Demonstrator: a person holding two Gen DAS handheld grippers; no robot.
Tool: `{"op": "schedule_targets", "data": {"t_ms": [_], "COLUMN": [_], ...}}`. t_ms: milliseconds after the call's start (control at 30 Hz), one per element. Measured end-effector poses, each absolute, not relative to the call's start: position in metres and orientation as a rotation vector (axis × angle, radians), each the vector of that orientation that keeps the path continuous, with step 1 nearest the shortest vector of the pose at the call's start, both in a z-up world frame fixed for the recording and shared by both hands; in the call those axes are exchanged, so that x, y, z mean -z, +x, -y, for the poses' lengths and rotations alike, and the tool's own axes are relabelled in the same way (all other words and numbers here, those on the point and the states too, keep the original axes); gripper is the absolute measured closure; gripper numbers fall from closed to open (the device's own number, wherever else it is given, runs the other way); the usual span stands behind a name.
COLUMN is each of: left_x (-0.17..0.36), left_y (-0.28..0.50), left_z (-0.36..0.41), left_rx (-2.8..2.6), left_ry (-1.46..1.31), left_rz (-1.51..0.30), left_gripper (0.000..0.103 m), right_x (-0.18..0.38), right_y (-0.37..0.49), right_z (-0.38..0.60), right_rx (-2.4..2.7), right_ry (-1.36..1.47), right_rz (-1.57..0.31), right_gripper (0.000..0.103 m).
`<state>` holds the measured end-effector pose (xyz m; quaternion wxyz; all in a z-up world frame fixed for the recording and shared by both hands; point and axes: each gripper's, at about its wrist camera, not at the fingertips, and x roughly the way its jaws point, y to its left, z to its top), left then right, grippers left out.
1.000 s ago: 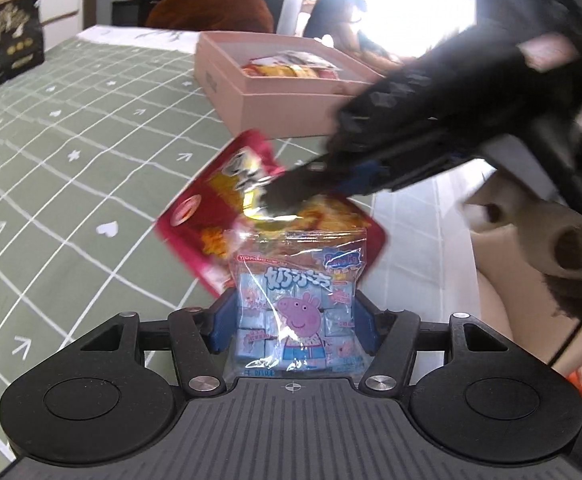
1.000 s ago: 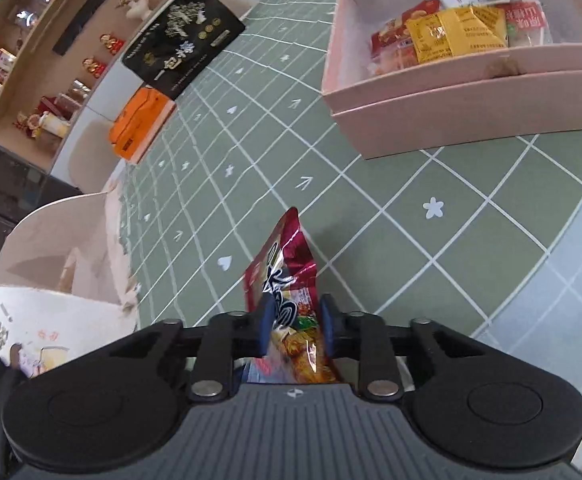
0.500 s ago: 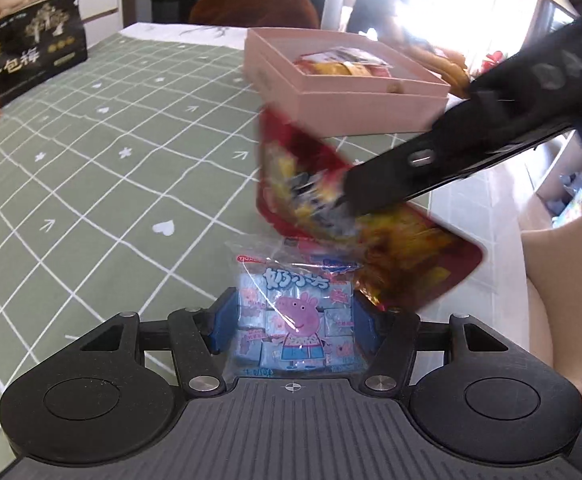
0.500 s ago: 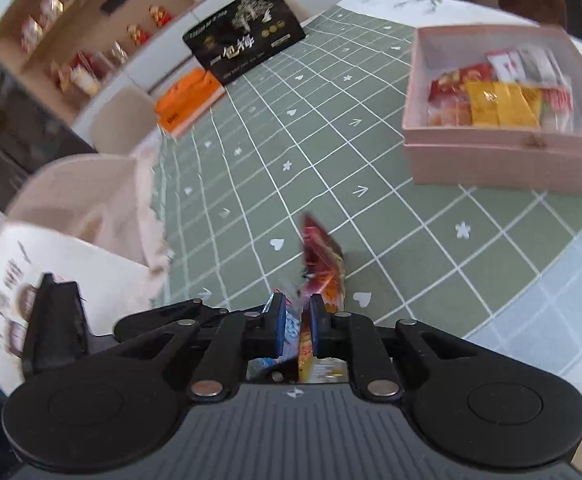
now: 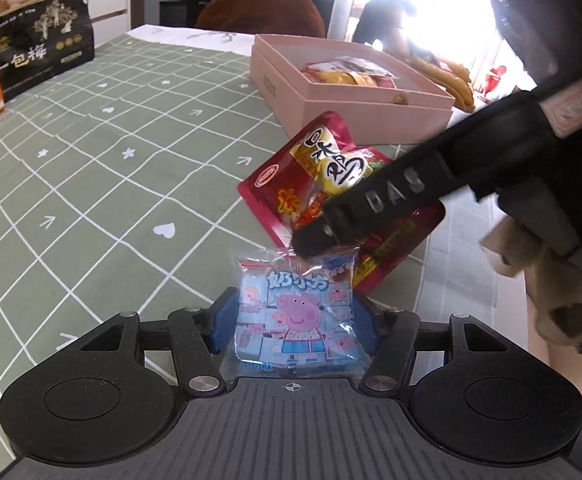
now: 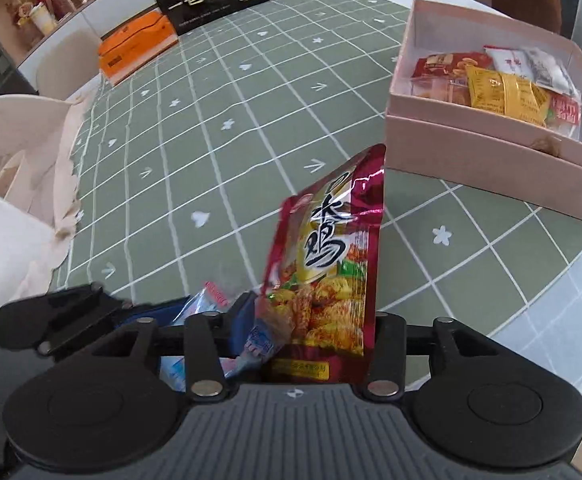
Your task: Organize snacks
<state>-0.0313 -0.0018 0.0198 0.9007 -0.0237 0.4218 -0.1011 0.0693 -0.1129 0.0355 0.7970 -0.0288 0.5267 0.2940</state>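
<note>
left hand-held gripper (image 5: pixel 297 322) clamped on blue candy bag (image 5: pixel 297 316) | right hand-held gripper (image 6: pixel 309 336) spread wide, red snack pouch (image 6: pixel 329 280) unpinched | risk: pouch dropped short of pink box (image 6: pixel 491 152)

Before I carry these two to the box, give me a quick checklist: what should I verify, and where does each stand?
1. Left gripper holding the blue packet: ok, fingers press both sides.
2. Right gripper holding the red bag: cannot tell; the bag sits between parted fingers.
3. Grippers apart: not ok; the right tip overlaps the packet's top.
4. Pink box open, with room: ok.
5. Route over the tablecloth to the box: ok, nothing between.
</note>
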Motion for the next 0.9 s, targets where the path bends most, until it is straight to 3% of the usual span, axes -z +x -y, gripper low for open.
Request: {"op": "schedule_targets", "data": {"t_ms": [67,200,300,567,900], "left_x": [-0.02,-0.021,-0.022,-0.04,-0.108], "left_y": [-0.031,-0.029,-0.028,-0.023,0.032], "left_z": [0.002,0.001,0.001,0.014,0.011], "left_rx": [0.206,0.193,0.18,0.212,0.254], "left_ry": [-0.05,-0.065,-0.09,-0.123,-0.17], "left_rz": [-0.874,-0.877,-0.882,-0.827,-0.666], "left_gripper": [0.038,0.038,0.038,0.038,0.038], "right_x": [-0.032,-0.033,-0.039,-0.059,-0.09], "right_y": [0.078,0.086,0.084,0.079,0.073], "right_z": [0.115,0.116,0.13,0.191,0.24], "right_rx": [-0.635,-0.648,-0.653,-0.603,-0.573], "right_ry": [-0.026,-0.018,0.016,0.188,0.361], "right_rz": [-1.135,-1.157,-1.162,-1.135,-1.013], "right_gripper": [0.058,0.082,0.088,0.091,0.098]}}
